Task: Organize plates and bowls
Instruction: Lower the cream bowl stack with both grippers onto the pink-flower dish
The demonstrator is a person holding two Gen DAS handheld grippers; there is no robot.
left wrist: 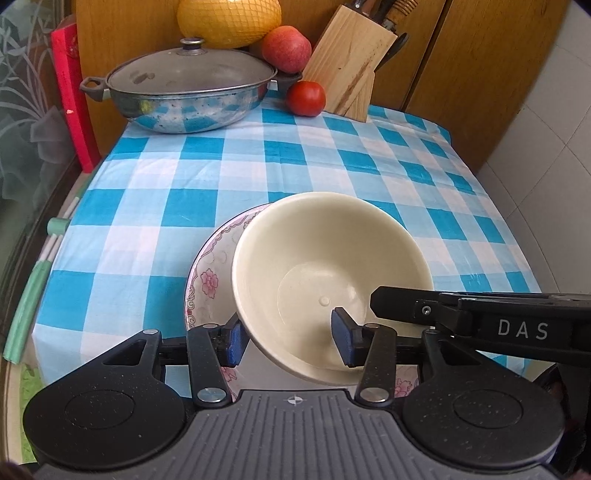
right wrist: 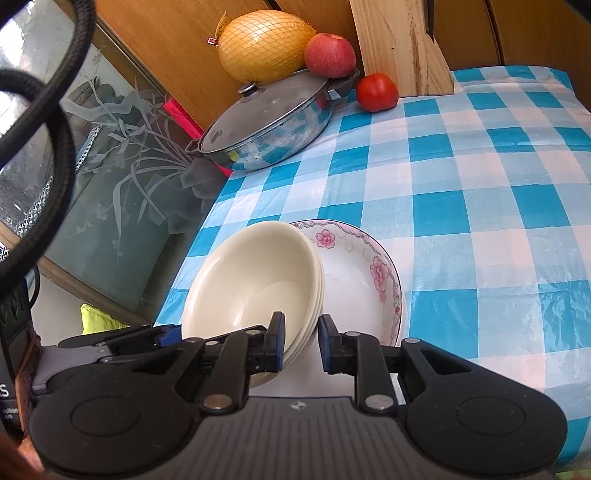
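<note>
Nearest the lens in the left wrist view, the left gripper (left wrist: 291, 338) has its blue-padded fingers (left wrist: 233, 341) spread wide around the near wall of the cream bowls (left wrist: 325, 273) — one pad outside the rim, the other inside the hollow, neither clearly pressing. The bowls are a nested stack, tilted, sitting in a floral plate (left wrist: 210, 280) with pink flowers and a scrolled border, low in the centre of the frame. From the lower right edge the other gripper reaches in, black with white lettering.

In the right wrist view the right gripper (right wrist: 301, 341) straddles the stack's rim at lower centre: its left pad lies against the inside of the cream bowls (right wrist: 251, 291), the right pad stands slightly clear of the outer wall, so the fingers are parted rather than clamped. The floral plate (right wrist: 369, 280) shows to the right of the stack.

The bench (left wrist: 332, 158) wears a blue-and-white checked cloth. Along the top of the left wrist frame sit a lidded steel pan (left wrist: 188, 92), a netted pomelo (left wrist: 229, 20), a red apple (left wrist: 286, 48), a tomato (left wrist: 306, 98) and a wooden knife block (left wrist: 347, 66).
</note>
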